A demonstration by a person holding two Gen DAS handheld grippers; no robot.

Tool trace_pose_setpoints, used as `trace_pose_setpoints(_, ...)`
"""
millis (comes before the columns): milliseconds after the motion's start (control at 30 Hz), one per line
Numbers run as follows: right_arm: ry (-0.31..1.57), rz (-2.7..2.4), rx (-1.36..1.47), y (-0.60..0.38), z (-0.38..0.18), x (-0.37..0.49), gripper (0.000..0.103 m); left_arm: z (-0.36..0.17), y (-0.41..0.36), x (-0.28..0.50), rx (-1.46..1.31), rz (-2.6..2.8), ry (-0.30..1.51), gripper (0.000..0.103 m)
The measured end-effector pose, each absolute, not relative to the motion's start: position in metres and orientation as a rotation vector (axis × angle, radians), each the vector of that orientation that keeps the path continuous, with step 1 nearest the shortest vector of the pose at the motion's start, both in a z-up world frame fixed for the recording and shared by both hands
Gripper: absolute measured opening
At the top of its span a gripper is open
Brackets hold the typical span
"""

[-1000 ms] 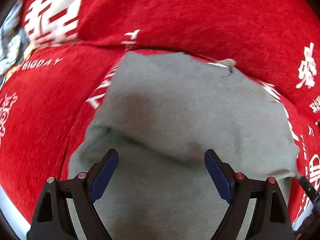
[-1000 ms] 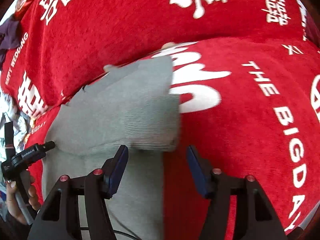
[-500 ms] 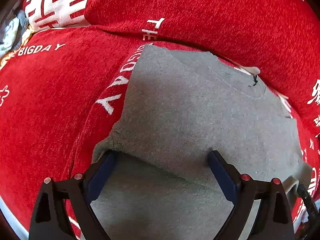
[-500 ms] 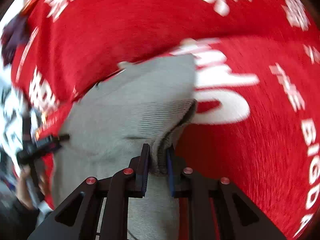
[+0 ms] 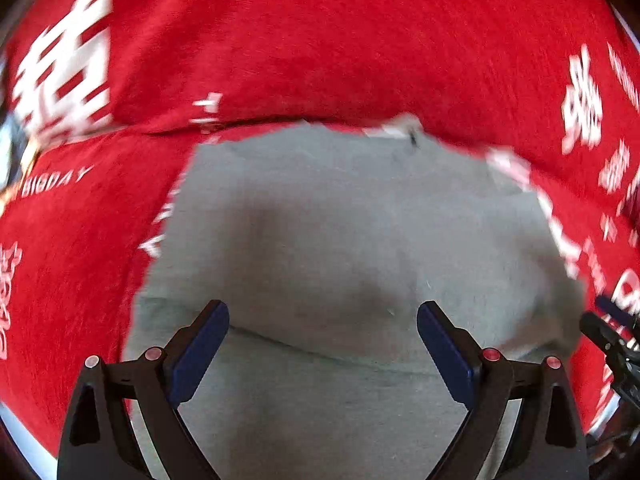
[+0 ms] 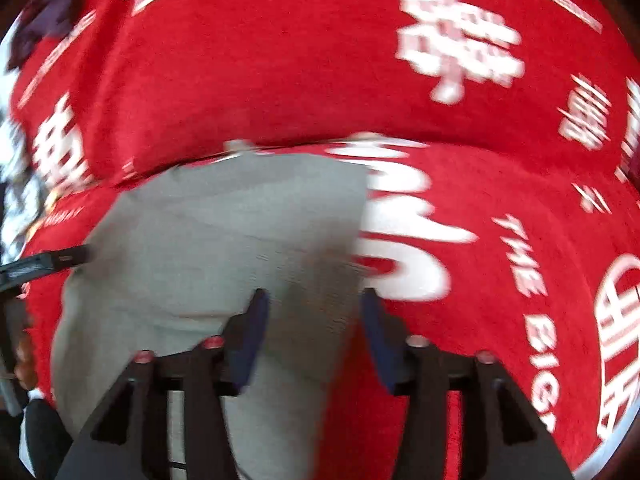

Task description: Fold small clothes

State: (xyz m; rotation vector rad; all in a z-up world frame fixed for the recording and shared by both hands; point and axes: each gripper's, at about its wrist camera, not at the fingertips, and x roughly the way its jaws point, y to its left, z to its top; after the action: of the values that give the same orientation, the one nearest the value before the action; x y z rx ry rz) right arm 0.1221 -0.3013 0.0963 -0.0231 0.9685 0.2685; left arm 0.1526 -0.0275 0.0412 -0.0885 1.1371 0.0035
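Left wrist: left gripper [image 5: 322, 344] spread wide, empty, above grey garment [image 5: 360, 232] lying on red cloth [image 5: 320, 40].

Right wrist: right gripper [image 6: 314, 320] released, straddling garment's ribbed edge. Judged mid-fold; next needs fresh pinch there.

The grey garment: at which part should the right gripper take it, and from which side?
Probably the ribbed edge of the grey garment lying near the right gripper, approached from the near side. The open fingers already straddle that thick edge over the red cloth.
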Motion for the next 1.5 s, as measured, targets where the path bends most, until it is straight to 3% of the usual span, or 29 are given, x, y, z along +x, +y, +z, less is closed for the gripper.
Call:
trace_pose_setpoints(67, 1.018, 0.309, -0.063, -0.281, 0.079, 0.126, 0.072, 0.015, -0.035, 0.152, -0.031, 0.029, 1.226, 0.096)
trace_pose_setpoints(133, 1.126, 0.311, -0.070, -0.274, 0.053, 0.129, 0.072, 0.011, -0.027, 0.137, -0.085, 0.036, 1.181, 0.103)
trace_pose_setpoints(267, 1.039, 0.319, -0.206, -0.275, 0.052, 0.086, 0.074, 0.009, -0.019, 0.101, -0.029, 0.022, 1.170, 0.103)
trace_pose_setpoints(367, 1.053, 0.343, -0.307, -0.278, 0.048, 0.053, 0.083, 0.010, -0.011, 0.077, -0.044, 0.011, 1.177, 0.103)
trace_pose_setpoints(500, 1.103, 0.356, -0.221, -0.312, 0.047, 0.020, 0.083, 0.012, -0.001, 0.053, -0.069, 0.029, 1.191, 0.103)
trace_pose_setpoints(700, 1.132, 0.288, -0.307, -0.345, 0.060, -0.029, 0.084, 0.019, 0.010, 0.012, -0.047, 0.077, 1.191, 0.102)
trace_pose_setpoints(800, 1.162, 0.394, -0.116, -0.353, 0.068, -0.047, 0.084, 0.021, 0.023, -0.004, -0.068, 0.103, 1.187, 0.102)
trace_pose_setpoints(900, 1.236, 0.516, 0.015, -0.345, 0.052, -0.061, 0.084, 0.007, 0.031, -0.019, -0.050, 0.134, 1.223, 0.103)
trace_pose_setpoints(1033, 1.310, 0.524, -0.057, -0.325, 0.023, -0.073, 0.084, -0.003, 0.042, -0.040, -0.119, 0.102, 1.221, 0.103)
trace_pose_setpoints(1367, 1.286, 0.486, -0.105, -0.315, 0.030, -0.073, 0.084, -0.013, 0.048, -0.066, -0.018, 0.054, 1.327, 0.103)
trace_pose_setpoints(1500, 1.173, 0.230, -0.338, -0.334, 0.052, -0.069, 0.084, 0.010, 0.044, -0.075, -0.012, 0.052, 1.224, 0.103)
